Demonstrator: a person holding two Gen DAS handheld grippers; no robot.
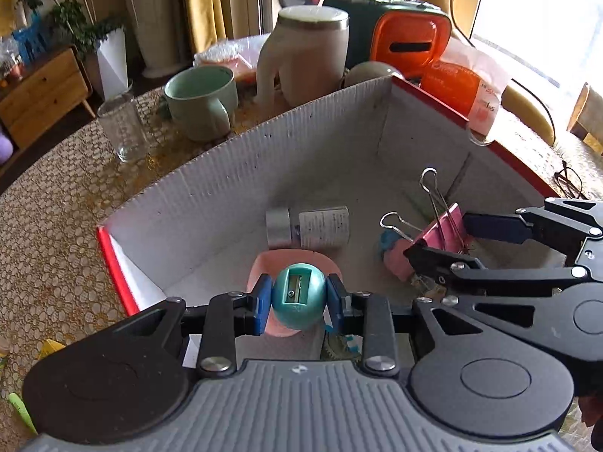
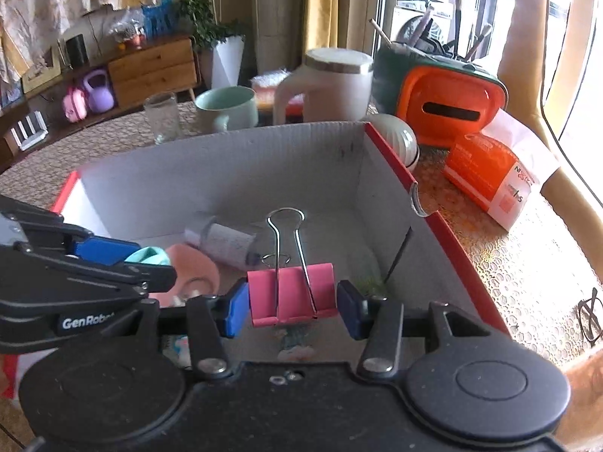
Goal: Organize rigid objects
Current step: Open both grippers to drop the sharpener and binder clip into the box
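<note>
My left gripper (image 1: 299, 303) is shut on a round teal pencil sharpener (image 1: 297, 301), held over the open white cardboard box with red rims (image 1: 233, 173). To its right, my right gripper (image 2: 292, 299) is shut on a pink binder clip (image 2: 290, 293) with its wire handles up, also above the box (image 2: 226, 165). The same clip (image 1: 444, 226) shows at the right in the left wrist view. Inside the box lie a pink round piece (image 1: 290, 260), a small bottle with a silver cap (image 1: 309, 226) and a pink-and-blue item (image 1: 392, 248).
Behind the box stand a green mug (image 1: 201, 100), a clear glass (image 1: 124, 128), a cream jug (image 1: 305, 56), an orange-and-green container with brushes (image 1: 407, 37) and an orange packet (image 2: 490, 177). Eyeglasses (image 2: 589, 314) lie on the patterned tablecloth right of the box.
</note>
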